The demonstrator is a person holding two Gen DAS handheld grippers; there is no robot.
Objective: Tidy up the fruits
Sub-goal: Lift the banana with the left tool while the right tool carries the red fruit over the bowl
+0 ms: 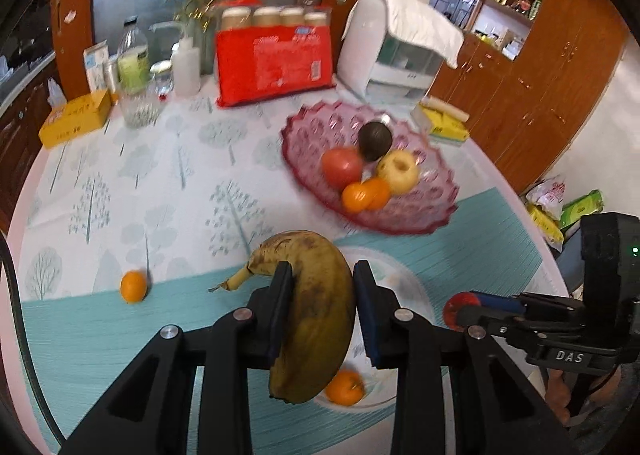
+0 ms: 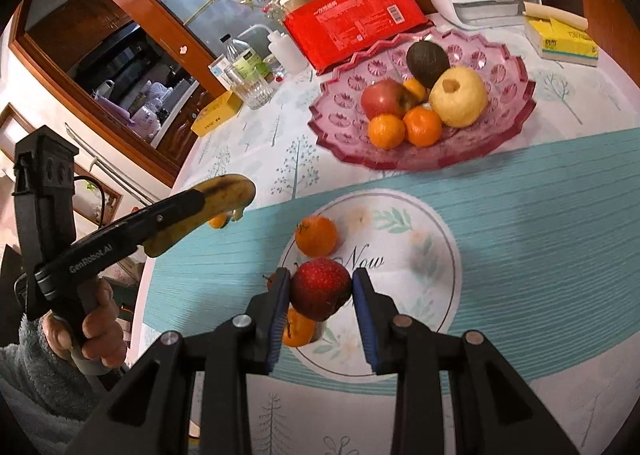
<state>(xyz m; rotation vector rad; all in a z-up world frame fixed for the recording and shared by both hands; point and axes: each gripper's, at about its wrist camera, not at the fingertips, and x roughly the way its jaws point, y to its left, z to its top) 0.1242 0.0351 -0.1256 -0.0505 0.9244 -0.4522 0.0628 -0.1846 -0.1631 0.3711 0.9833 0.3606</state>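
The fruit dish point(image 2: 516, 111) is glossy pink cut glass with a patterned, scalloped rim. A smooth printed cloth point(image 2: 520, 223) covers the counter. The banana point(image 1: 320, 307) has dull, brown-spotted skin. The cabinets point(image 1: 552, 95) are polished wood.

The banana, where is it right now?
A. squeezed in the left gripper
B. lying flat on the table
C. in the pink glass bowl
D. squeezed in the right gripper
A: the banana sits clamped between the black fingers of the left gripper, lifted above the table, while the right gripper holds a small red fruit instead.
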